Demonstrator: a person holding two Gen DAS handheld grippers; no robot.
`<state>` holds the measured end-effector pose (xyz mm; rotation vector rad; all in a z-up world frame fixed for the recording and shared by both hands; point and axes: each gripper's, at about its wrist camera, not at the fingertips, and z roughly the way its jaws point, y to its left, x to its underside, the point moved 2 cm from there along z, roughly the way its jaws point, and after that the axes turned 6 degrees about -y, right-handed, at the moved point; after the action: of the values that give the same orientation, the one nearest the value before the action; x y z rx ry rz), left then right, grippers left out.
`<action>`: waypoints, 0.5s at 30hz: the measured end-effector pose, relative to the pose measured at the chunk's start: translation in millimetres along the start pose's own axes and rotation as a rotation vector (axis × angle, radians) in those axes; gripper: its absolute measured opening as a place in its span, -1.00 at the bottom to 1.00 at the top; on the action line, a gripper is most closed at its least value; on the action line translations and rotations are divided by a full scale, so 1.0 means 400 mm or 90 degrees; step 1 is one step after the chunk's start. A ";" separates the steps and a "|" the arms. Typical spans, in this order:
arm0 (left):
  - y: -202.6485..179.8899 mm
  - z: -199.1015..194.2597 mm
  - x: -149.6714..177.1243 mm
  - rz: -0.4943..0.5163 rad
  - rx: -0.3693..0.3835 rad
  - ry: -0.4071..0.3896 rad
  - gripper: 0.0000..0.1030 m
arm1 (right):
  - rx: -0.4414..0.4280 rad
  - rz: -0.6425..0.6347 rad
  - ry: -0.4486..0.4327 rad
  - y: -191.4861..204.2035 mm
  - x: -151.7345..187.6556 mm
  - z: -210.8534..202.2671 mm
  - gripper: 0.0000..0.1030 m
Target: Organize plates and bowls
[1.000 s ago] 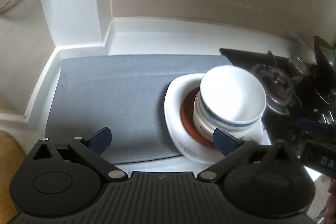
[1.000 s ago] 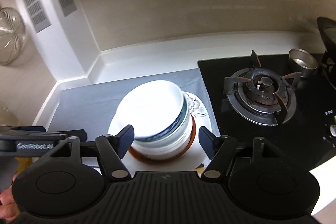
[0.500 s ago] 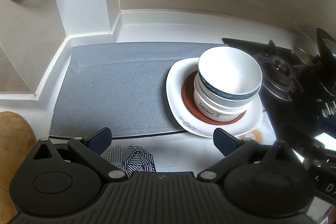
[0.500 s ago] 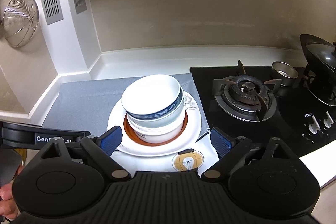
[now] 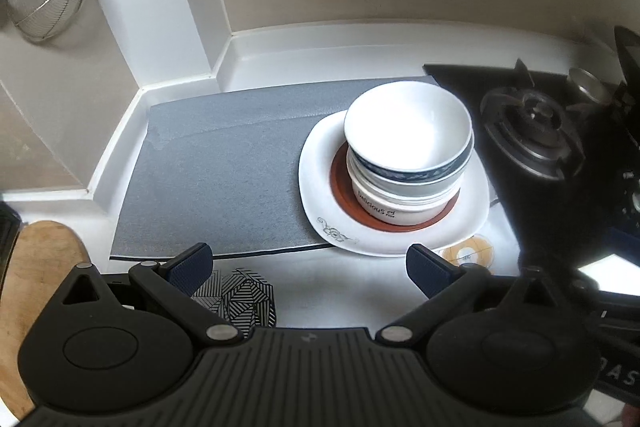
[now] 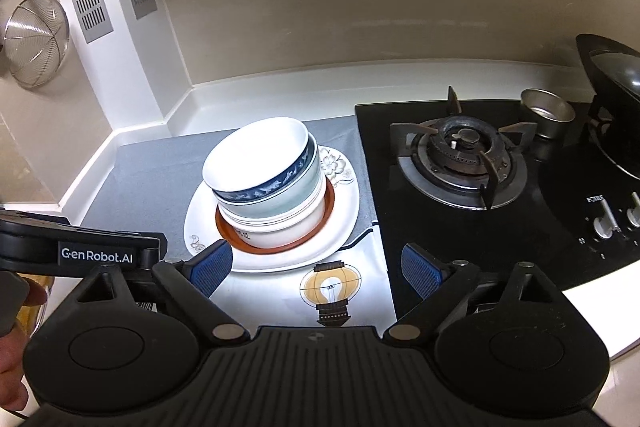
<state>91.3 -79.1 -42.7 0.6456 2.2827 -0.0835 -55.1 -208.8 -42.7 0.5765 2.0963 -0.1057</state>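
Now both our hand-held grippers, left [image 5: 308,269] and right [image 6: 316,267], have backed off spread and empty, leaving the bowl stack [image 6: 268,183] nested on the white plate [image 6: 344,223].

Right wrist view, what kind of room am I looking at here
Most likely a home kitchen counter: a gas burner set in a black hob, a wire strainer hanging on the wall, and stacked bowls on a white plate.

Three stacked bowls [image 6: 266,183]; two plates beneath, one white plate [image 6: 344,223] and one brown plate [image 6: 329,205]. One wire strainer [image 6: 36,45], one gas burner [image 6: 464,155]. Two grippers.
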 end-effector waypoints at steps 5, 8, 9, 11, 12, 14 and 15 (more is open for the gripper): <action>0.008 -0.023 -0.007 -0.031 -0.016 -0.029 0.99 | -0.005 -0.001 0.001 -0.016 -0.005 0.005 0.80; 0.011 -0.019 -0.008 -0.039 -0.029 -0.026 0.99 | -0.013 -0.007 0.001 -0.017 -0.008 0.006 0.80; 0.009 -0.017 -0.007 -0.040 -0.030 -0.021 0.99 | -0.013 -0.008 0.000 -0.017 -0.009 0.007 0.80; 0.003 -0.011 -0.004 -0.032 -0.033 -0.011 0.99 | -0.012 -0.010 0.000 -0.020 -0.011 0.010 0.80; 0.001 -0.009 -0.002 -0.025 -0.033 -0.009 0.99 | -0.011 -0.011 0.000 -0.020 -0.011 0.012 0.80; -0.006 -0.008 0.002 -0.015 -0.037 -0.014 0.99 | -0.011 -0.012 0.001 -0.021 -0.012 0.014 0.80; -0.008 -0.008 0.003 -0.009 -0.040 -0.019 0.99 | -0.013 -0.012 0.002 -0.021 -0.012 0.016 0.80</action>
<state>86.9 -80.7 -41.5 0.5912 2.2522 -0.0283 -51.9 -219.8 -43.6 0.5450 2.1045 -0.0948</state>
